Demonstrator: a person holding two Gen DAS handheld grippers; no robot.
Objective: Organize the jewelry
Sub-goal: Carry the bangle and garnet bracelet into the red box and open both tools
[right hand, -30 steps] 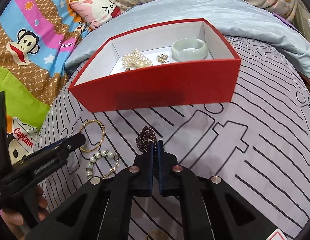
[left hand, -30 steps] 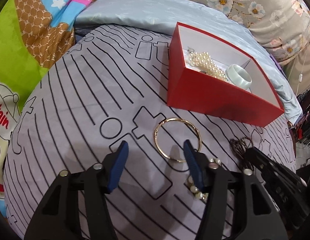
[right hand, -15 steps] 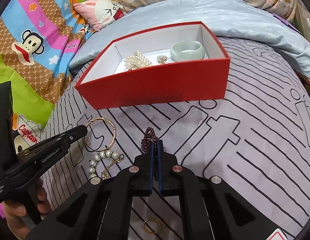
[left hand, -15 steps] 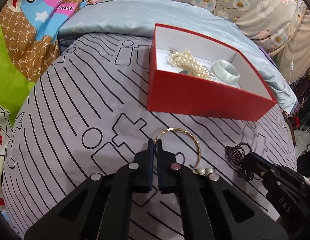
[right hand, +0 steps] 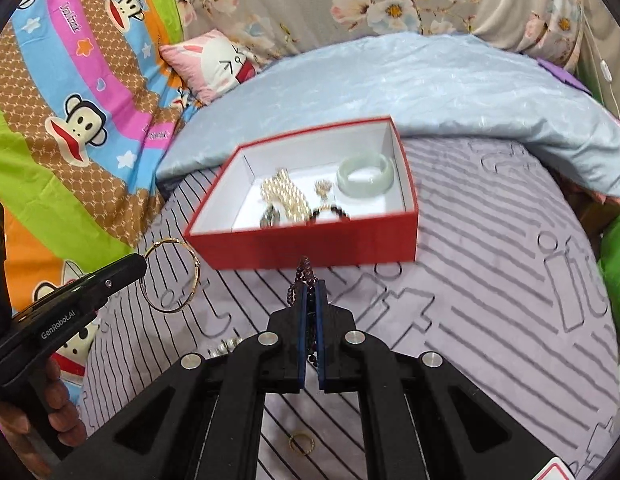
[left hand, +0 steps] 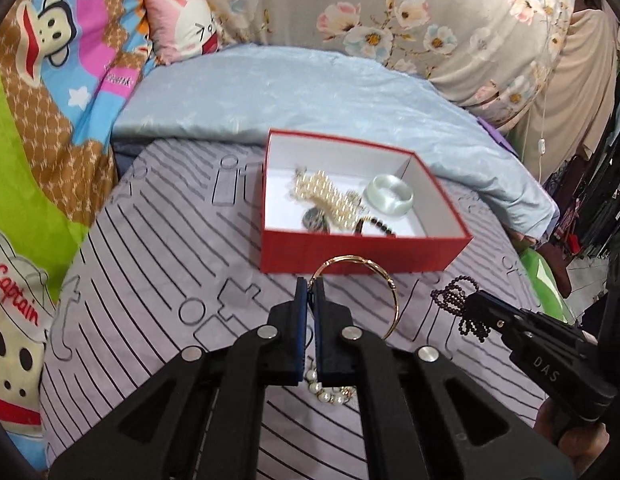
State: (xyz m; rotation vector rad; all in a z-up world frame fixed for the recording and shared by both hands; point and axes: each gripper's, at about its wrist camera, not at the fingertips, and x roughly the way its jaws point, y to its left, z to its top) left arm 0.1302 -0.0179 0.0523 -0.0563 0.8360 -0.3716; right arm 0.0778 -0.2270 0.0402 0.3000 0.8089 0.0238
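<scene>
My left gripper [left hand: 309, 285] is shut on the rim of a thin gold bangle [left hand: 395, 300], which hangs off the grey patterned bedspread in front of the red box [left hand: 362, 250]. My right gripper [right hand: 311, 290] is shut on a dark purple bead bracelet [right hand: 304, 270] that dangles from its tips. In the right wrist view the left gripper [right hand: 140, 262] shows at the left with the gold bangle [right hand: 192, 280]. The red box [right hand: 310, 246] holds a pearl strand [right hand: 286, 196], a pale jade bangle [right hand: 364, 174], a small pendant and a dark bead bracelet [right hand: 330, 212].
A pearl bracelet [left hand: 326, 394] lies on the bedspread under the left gripper. A small gold ring [right hand: 302, 442] lies near the front, below the right gripper. A light blue quilt [left hand: 294, 100] and a pink pillow [left hand: 182, 28] lie behind the box. A hand holds each gripper.
The left gripper closed on the gold bangle and lifted it off the bedspread. The right gripper, shut throughout, rose with the dark bead bracelet. Both now look further down into the box.
</scene>
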